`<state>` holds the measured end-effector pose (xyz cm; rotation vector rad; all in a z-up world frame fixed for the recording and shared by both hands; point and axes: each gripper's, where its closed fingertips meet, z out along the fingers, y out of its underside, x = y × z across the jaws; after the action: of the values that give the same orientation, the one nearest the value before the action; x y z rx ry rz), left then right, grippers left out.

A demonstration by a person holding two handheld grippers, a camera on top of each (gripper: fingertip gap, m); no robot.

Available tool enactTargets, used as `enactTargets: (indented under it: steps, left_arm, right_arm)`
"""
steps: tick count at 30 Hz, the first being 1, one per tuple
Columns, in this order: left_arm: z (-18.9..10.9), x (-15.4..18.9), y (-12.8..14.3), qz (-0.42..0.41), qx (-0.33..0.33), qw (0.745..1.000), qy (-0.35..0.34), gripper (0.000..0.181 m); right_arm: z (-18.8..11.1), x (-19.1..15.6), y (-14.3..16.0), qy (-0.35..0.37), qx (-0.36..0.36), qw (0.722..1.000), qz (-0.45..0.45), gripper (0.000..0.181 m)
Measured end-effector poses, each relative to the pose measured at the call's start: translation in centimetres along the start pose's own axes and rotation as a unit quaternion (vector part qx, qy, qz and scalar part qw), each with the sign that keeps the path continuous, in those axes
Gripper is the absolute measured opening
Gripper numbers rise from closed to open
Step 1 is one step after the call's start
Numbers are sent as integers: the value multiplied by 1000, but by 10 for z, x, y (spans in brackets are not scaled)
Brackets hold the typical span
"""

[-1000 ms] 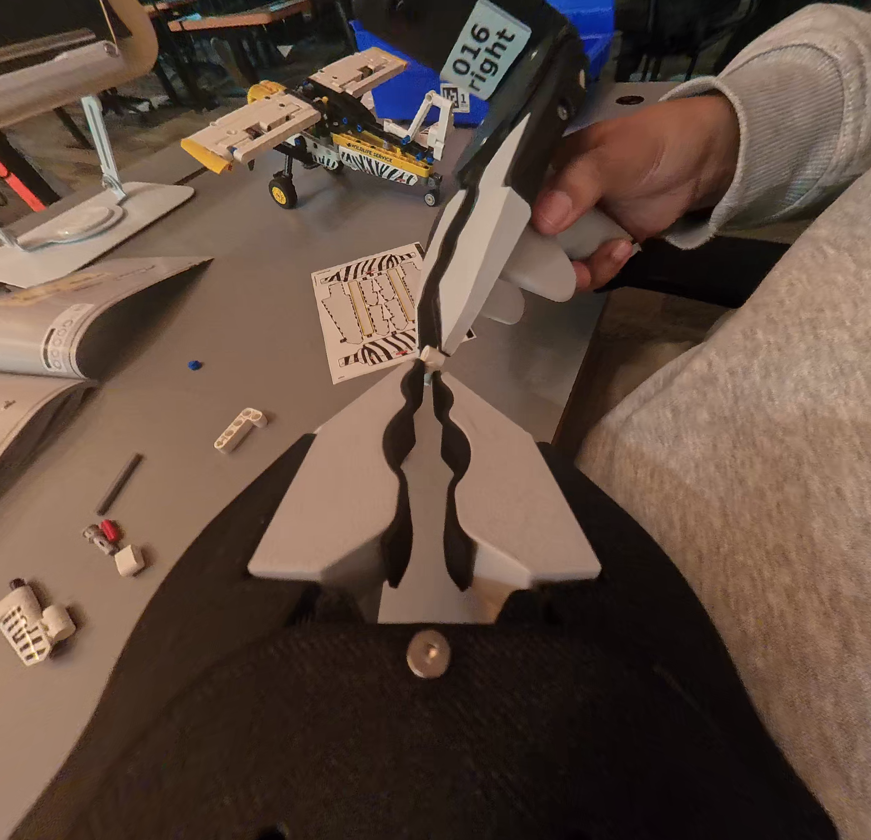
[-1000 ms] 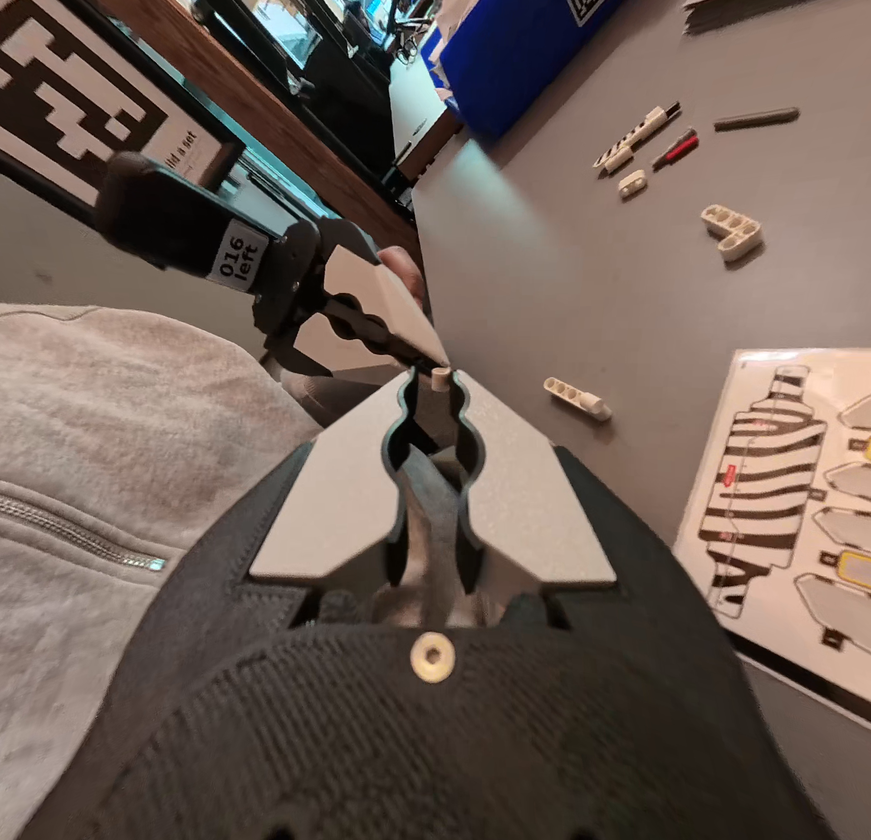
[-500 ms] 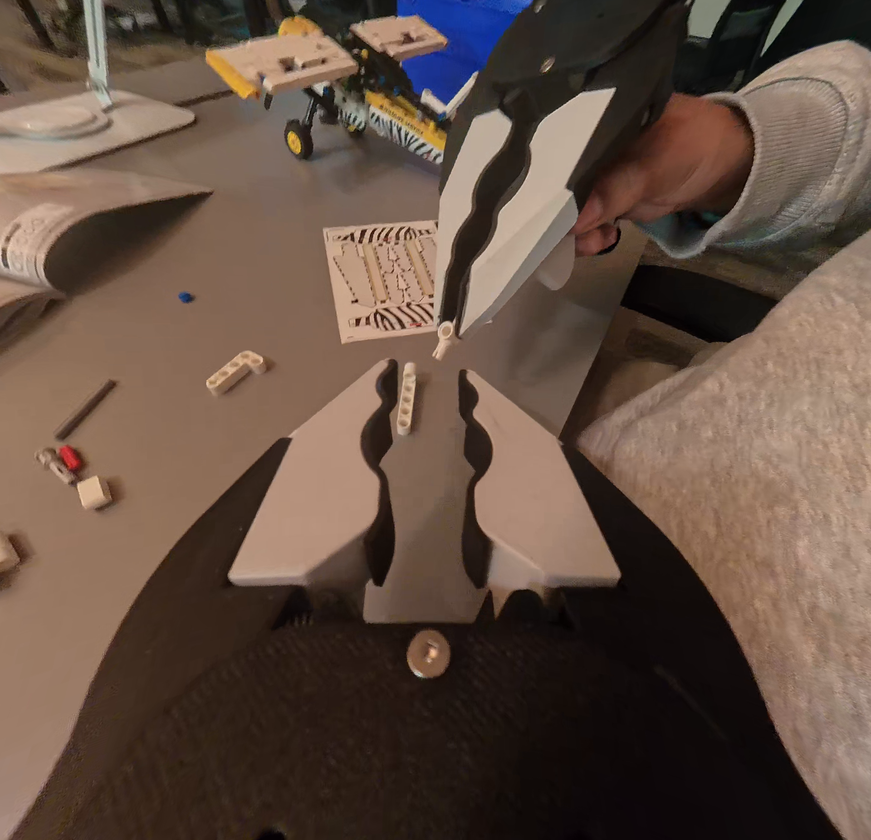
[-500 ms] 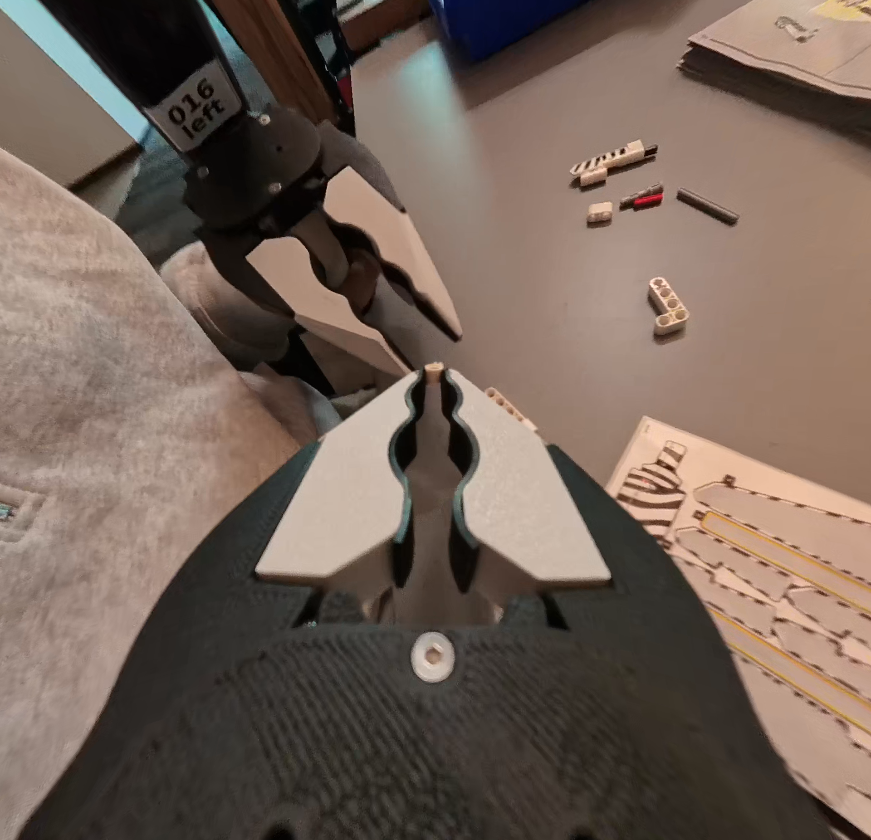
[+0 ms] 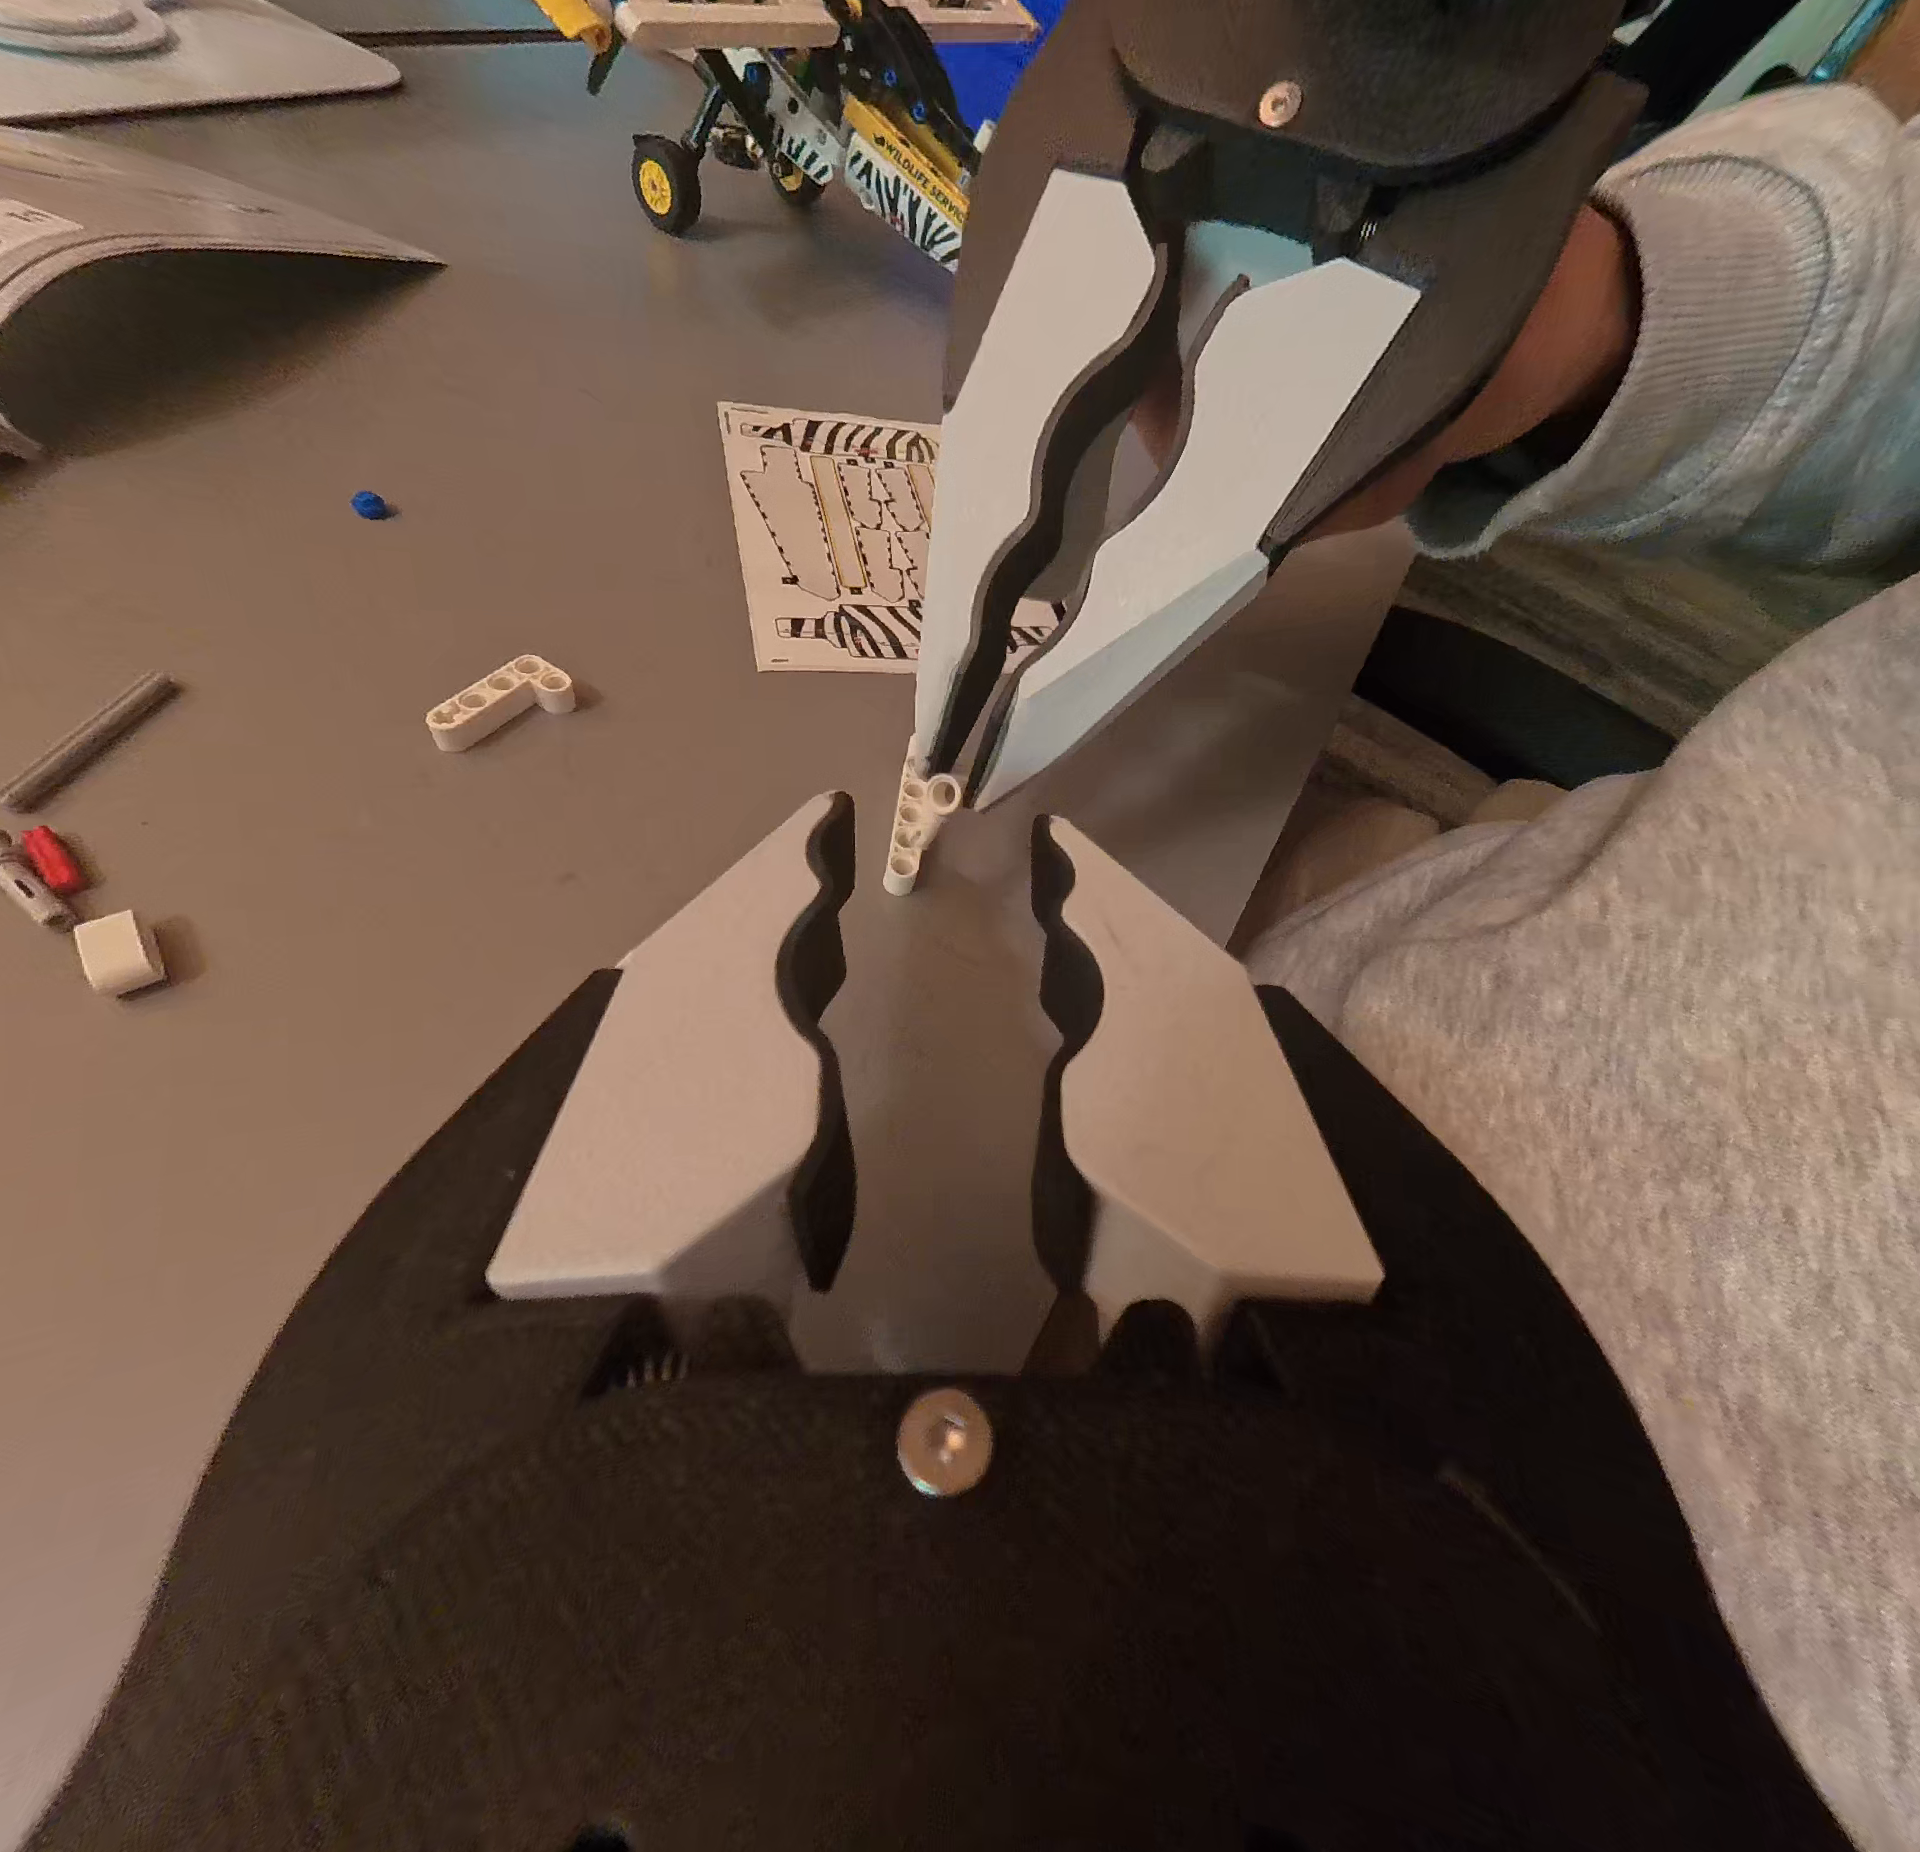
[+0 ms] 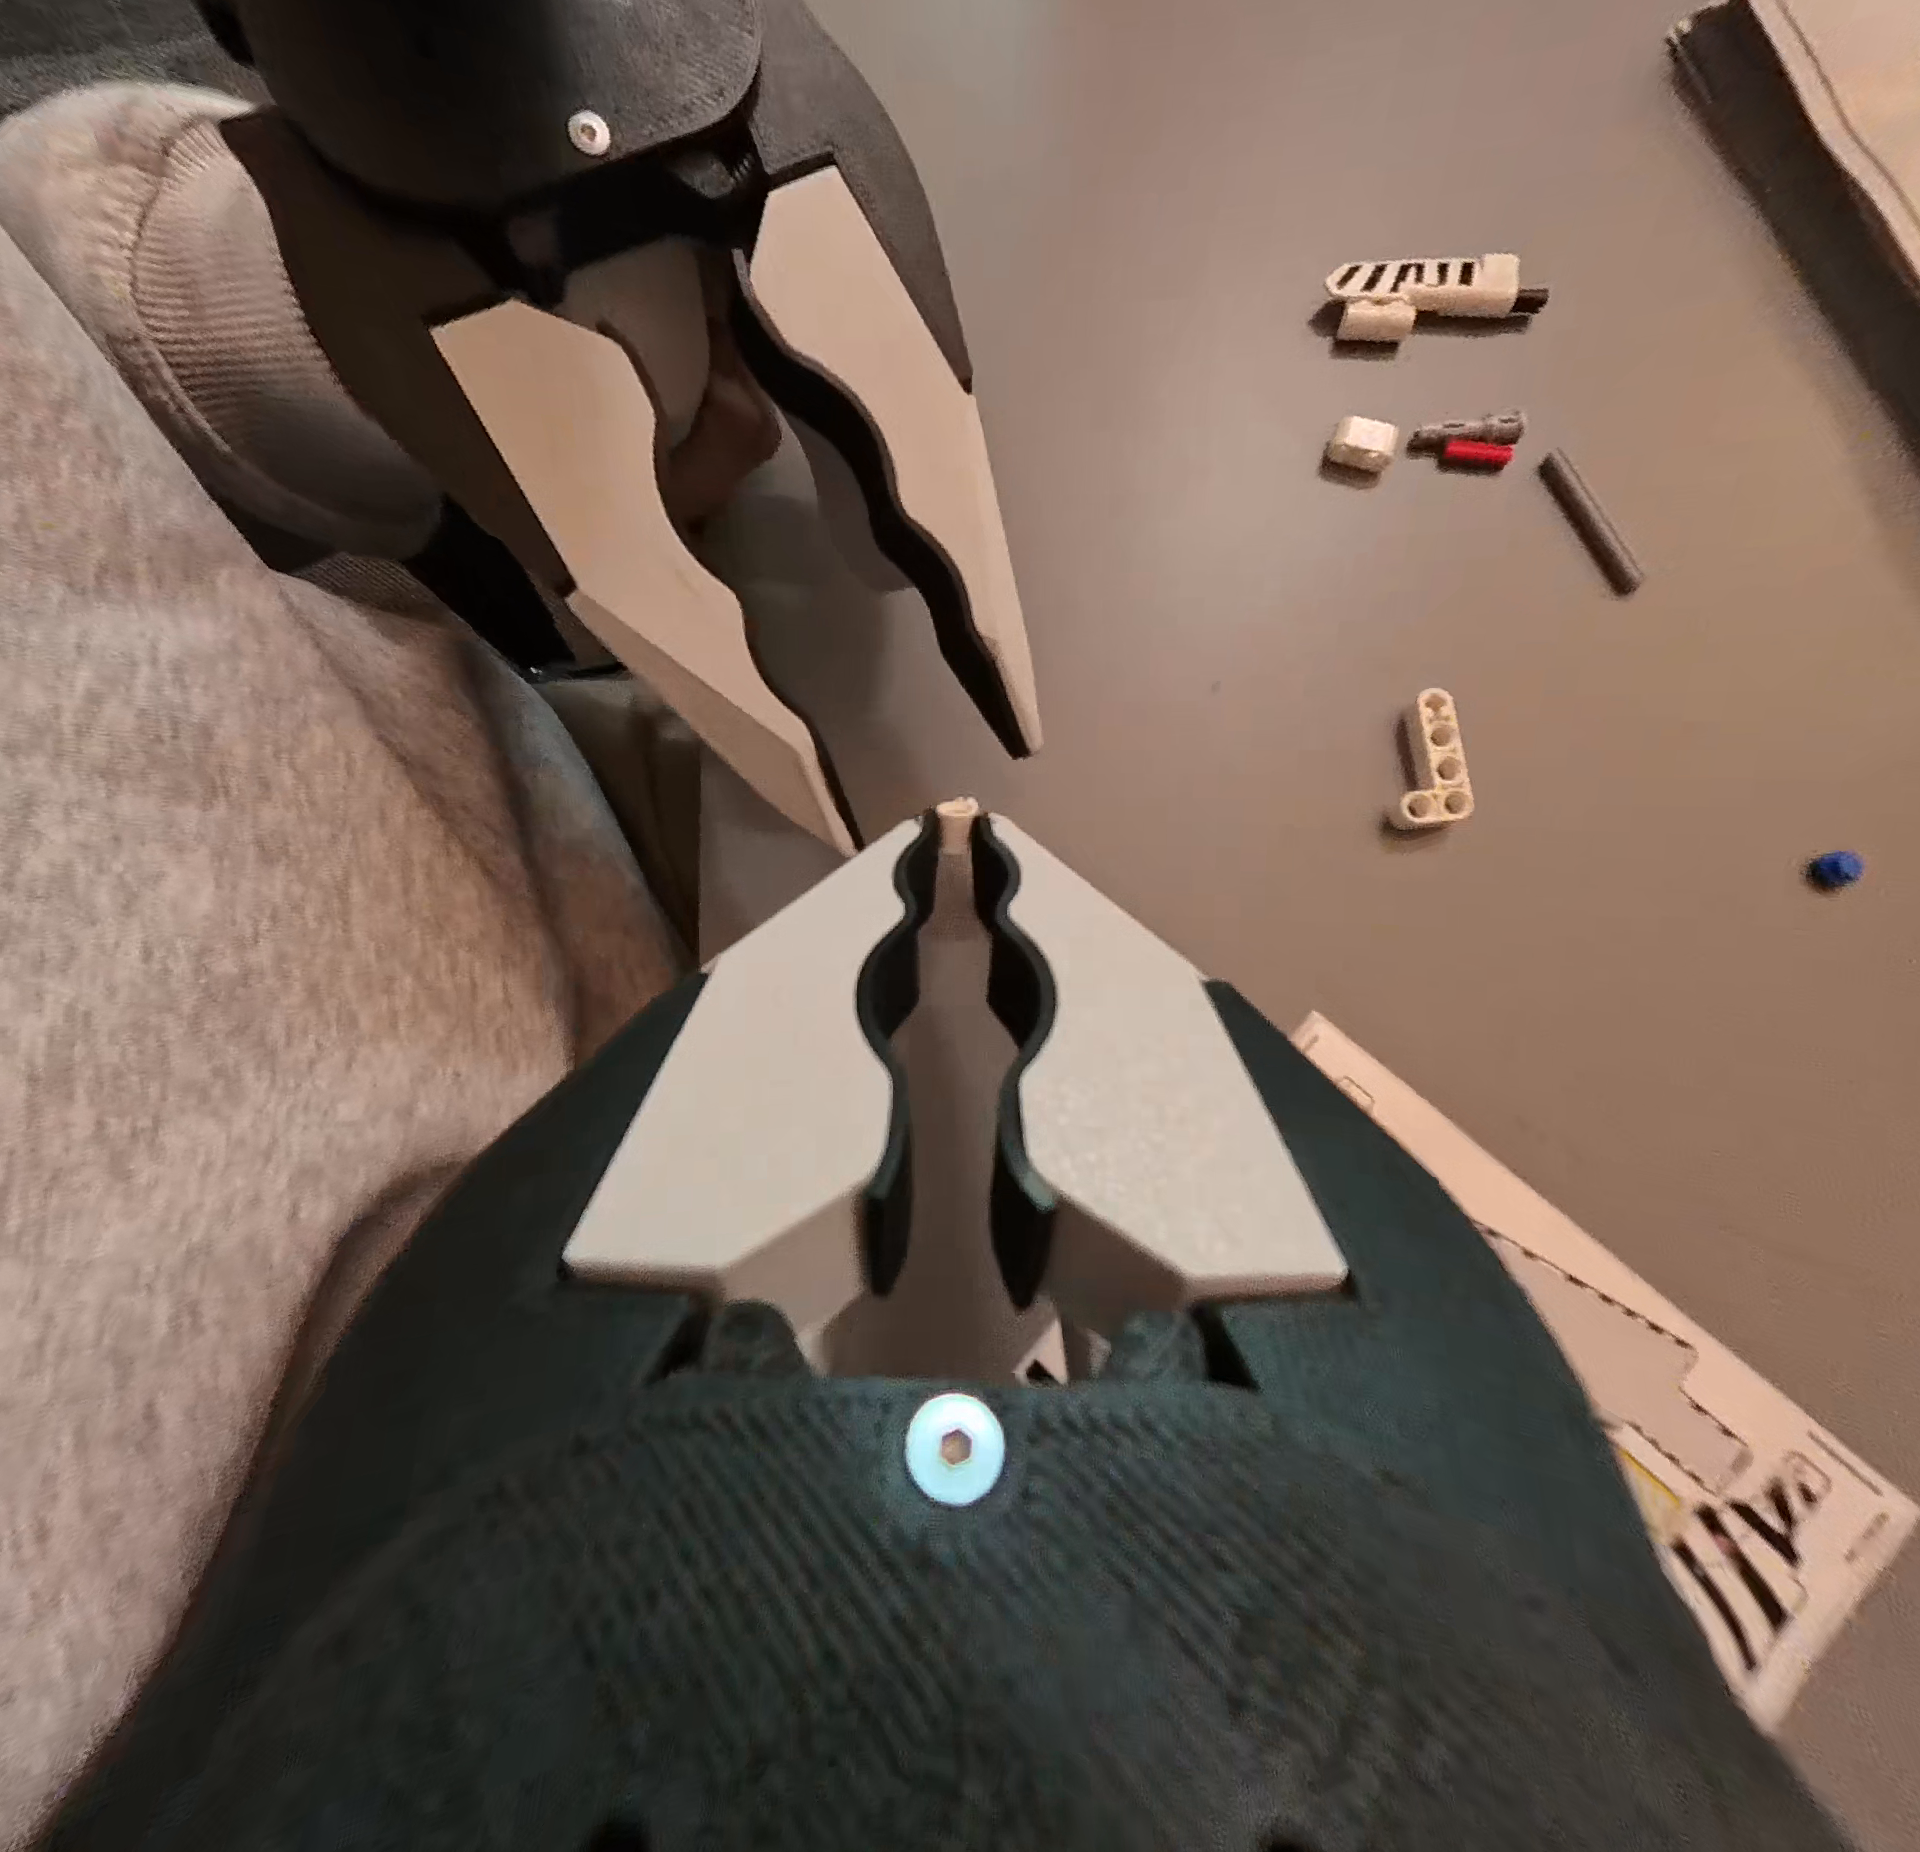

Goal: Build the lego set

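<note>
My right gripper [image 6: 956,838] is shut on a small white connector piece [image 6: 956,815]. In the left wrist view it [image 5: 951,776] comes down from above and holds the piece [image 5: 943,792] at the far end of a straight white beam [image 5: 907,838]. The beam lies on the grey table [image 5: 623,368]. My left gripper [image 5: 940,820] is open and empty, with its fingertips on either side of the beam. It also shows in the right wrist view [image 6: 935,789], facing my right gripper just beyond its tips. There the beam is hidden.
To the left lie an L-shaped white beam [image 5: 499,701], a blue pin [image 5: 369,503], a dark axle [image 5: 88,742], a red pin [image 5: 47,857] and a small white brick [image 5: 120,950]. A sticker sheet [image 5: 831,535] lies behind the grippers. The plane model [image 5: 790,88] and booklet [image 5: 156,233] sit farther back. Less than 4 cm separates the two grippers' tips.
My left gripper has opened and let go of the small piece, which stays in my right gripper. Both grippers have come down, and the straight beam now lies between the left fingertips.
</note>
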<state>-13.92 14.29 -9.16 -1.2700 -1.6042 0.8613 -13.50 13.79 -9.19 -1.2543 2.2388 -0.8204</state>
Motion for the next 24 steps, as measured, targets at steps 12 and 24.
enactTargets:
  steps: [12,24]
  left_arm:
    - [0,-4,0,-36,-1,999,14,29]
    - [-3,-7,-4,-60,17,998,23,23]
  right_arm:
    - [-4,-7,7,-12,18,999,29,6]
    - [-9,-8,13,-18,60,996,66,5]
